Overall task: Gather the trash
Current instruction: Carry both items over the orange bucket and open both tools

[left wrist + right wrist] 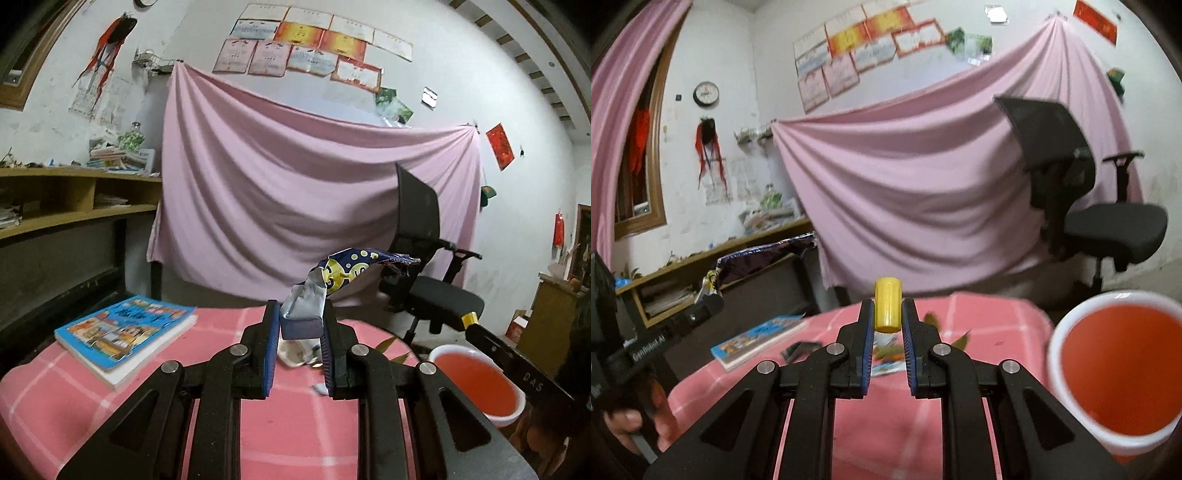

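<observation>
The left tool (301, 325) grips a dark blue snack wrapper (347, 271) above the pink bench (295, 435); the right tool (888, 317), marked "GenRobot.AI", grips a yellow cap (887, 304) left of the red bucket (1115, 373).

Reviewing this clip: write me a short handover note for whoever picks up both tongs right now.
Left tongs: shut on a crumpled snack wrapper, lifted above the pink checked table.
Right tongs: shut on a small yellow cap, also off the table.
Red bin: at the table's right edge, open; nothing visible inside.
Done: two pieces picked up.
Left: drop both in the bin, then collect the scraps remaining on the cloth. The blue book likely stays.
</observation>
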